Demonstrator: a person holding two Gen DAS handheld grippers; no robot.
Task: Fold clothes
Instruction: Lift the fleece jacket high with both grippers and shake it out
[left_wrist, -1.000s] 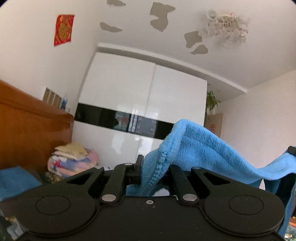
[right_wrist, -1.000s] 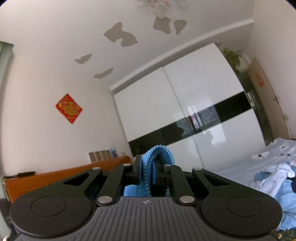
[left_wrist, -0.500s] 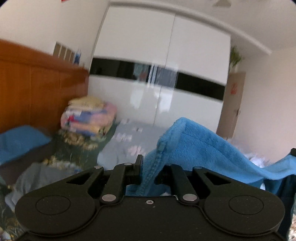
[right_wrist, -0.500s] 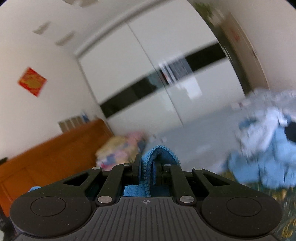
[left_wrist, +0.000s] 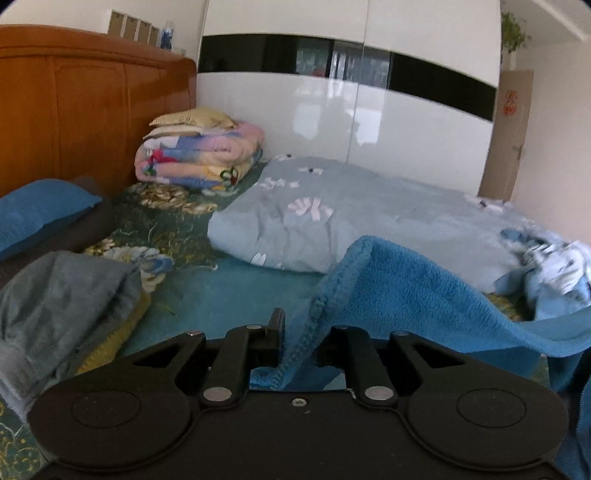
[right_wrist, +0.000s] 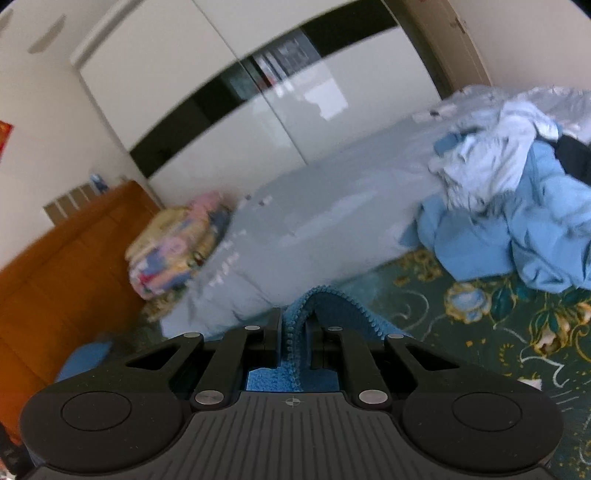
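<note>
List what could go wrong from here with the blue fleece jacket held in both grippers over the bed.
1. The left gripper is opening with the blue fleece jacket between its jaws, so that corner may slip out early and land crooked.
2. The right gripper pinches only the zipper edge; a tug could pull it free.
3. The grey garment and the light blue clothes pile lie close by, and the jacket could drape onto them.
</note>
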